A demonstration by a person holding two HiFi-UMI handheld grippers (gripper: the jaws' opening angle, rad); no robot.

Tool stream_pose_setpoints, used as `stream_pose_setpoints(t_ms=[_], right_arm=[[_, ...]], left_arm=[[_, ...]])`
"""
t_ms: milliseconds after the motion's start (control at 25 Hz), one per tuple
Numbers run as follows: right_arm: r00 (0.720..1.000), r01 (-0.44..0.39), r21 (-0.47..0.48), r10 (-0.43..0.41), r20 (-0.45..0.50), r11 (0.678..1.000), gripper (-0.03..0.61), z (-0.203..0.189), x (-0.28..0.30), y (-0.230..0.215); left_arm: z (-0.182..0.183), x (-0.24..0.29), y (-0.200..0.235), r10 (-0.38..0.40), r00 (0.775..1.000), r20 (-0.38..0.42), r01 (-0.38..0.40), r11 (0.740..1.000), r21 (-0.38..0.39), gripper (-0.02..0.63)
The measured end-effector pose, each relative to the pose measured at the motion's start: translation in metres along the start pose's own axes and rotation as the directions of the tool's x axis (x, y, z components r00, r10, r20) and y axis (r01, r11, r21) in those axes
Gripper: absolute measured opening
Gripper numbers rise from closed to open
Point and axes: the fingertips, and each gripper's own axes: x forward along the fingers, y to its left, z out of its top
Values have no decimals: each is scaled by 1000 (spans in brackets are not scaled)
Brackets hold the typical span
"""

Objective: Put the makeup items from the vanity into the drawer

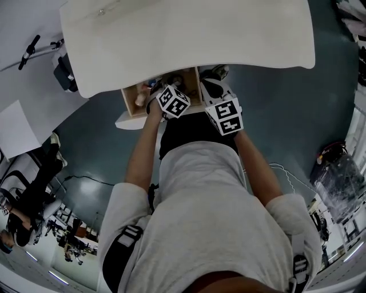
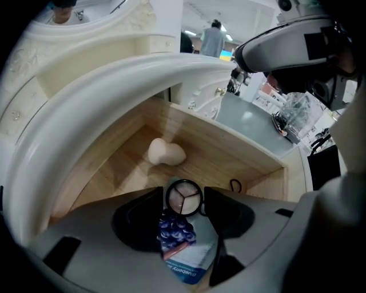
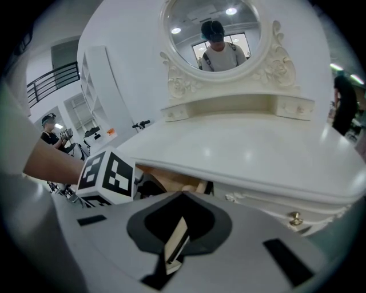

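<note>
Teal floor [image 1: 286, 103], white vanity [image 1: 189, 40], open wooden drawer [image 2: 229, 157], left claw [image 2: 183, 193] gripping compact [image 2: 183, 199]

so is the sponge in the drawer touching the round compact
Apart. The left gripper view shows a strip of bare wood of the drawer between the sponge and the compact.

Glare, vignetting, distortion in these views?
Head view: strong fisheye, vanity top nearly blown out against dark floor. Left gripper view: black corners, vanity edge bowed into an arc, compact sharp. Right gripper view: dark corners, ceiling lights glaring in the mirror, small glints on the vanity top.
</note>
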Motion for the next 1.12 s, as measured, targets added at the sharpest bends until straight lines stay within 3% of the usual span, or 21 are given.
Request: stream_pose_setpoints(t_ms=[320,520,600,680,760,920,1120], right_arm=[[1000,6,-46,-5,13,999,15,17,-4,10],[1000,16,-66,-14,27,998,15,32,-9,18],[999,21,-74,-18,39,997,15,38,-14,21],[998,22,-80,-18,57,997,15,46,-20,26],[996,19,-82,-12,83,996,15,58,-26,31],[991,24,-121,-8,130,992,15,82,-33,43],[984,31,-157,-3,180,987,15,110,-39,53]], left_arm=[[9,-28,0,47,996,75,-42,997,-63,215],[28,-63,7,94,976,196,-43,967,-250,204],[39,-86,16,170,951,259,-85,948,-308,137],[49,-116,26,261,907,329,-127,917,-377,35],[57,-144,33,311,869,385,-132,896,-425,19],[64,-185,43,379,812,443,-161,876,-455,11],[64,-212,53,434,773,463,-167,843,-511,9]])
